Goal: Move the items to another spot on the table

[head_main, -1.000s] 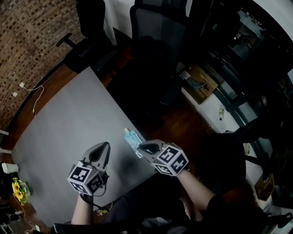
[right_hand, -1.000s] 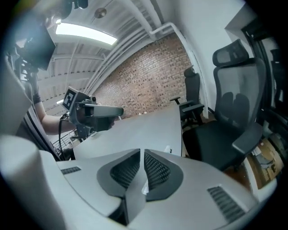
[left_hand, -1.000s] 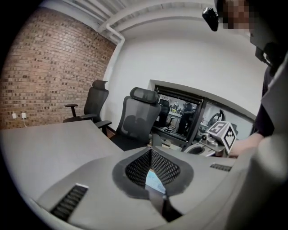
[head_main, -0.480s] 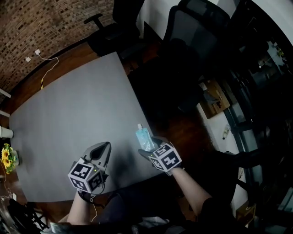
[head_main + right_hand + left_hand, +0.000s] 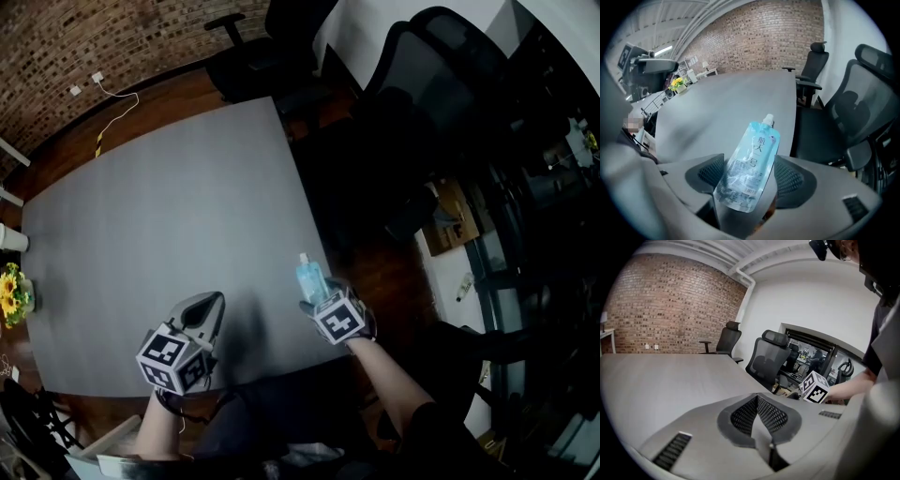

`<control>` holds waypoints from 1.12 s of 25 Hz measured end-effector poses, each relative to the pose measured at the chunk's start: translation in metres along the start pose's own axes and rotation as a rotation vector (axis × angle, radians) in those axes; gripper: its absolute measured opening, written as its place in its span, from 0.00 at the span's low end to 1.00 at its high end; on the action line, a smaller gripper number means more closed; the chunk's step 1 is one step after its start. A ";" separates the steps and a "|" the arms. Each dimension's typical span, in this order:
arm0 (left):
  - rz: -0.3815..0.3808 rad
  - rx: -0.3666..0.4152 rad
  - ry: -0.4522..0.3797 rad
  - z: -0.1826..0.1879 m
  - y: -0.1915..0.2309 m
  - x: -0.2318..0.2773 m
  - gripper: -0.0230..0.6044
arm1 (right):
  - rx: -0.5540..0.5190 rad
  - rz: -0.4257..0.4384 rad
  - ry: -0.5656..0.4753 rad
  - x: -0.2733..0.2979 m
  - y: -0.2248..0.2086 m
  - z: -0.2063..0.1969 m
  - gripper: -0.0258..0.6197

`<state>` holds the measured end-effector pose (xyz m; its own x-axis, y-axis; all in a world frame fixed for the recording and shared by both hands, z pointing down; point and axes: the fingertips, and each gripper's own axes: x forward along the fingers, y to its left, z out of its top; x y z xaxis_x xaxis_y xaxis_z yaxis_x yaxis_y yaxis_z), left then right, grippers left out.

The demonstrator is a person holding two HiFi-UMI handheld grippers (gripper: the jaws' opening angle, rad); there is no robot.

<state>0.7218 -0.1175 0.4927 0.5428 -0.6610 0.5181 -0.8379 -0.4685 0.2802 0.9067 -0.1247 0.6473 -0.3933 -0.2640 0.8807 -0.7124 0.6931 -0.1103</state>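
Observation:
A light-blue spouted pouch [image 5: 310,279] sits at the grey table's [image 5: 159,216] right edge, spout pointing away from me. My right gripper [image 5: 317,298] is right behind it. In the right gripper view the pouch [image 5: 750,164] lies between the two wide-apart pads, leaning toward the left one. These jaws have just been opening, and neither pad presses on the pouch. My left gripper [image 5: 210,304] hovers over the table's near edge with its fingers together and nothing in them; the left gripper view shows the jaws [image 5: 757,403] shut.
Black office chairs [image 5: 422,56] stand past the table's far and right sides. At the table's left end are yellow flowers [image 5: 11,305] and a white cup [image 5: 9,239]. A cable [image 5: 112,98] runs over the wooden floor. The table drops off just right of the pouch.
The right gripper has come down to the table's right edge with the pouch and opened its jaws around it. The left gripper stays shut near the front edge.

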 end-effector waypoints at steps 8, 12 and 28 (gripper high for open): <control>-0.023 -0.042 -0.009 -0.001 0.011 -0.002 0.04 | -0.070 -0.013 0.064 0.000 0.002 0.001 0.52; -0.018 -0.048 -0.017 -0.002 0.021 -0.006 0.04 | -0.087 -0.008 0.070 0.001 0.006 0.002 0.50; -0.054 -0.083 0.062 -0.027 0.022 0.007 0.04 | -0.079 0.050 0.023 0.000 0.035 0.016 0.39</control>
<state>0.7051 -0.1169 0.5242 0.5847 -0.5973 0.5489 -0.8109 -0.4502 0.3738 0.8726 -0.1107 0.6363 -0.4128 -0.2132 0.8855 -0.6437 0.7561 -0.1180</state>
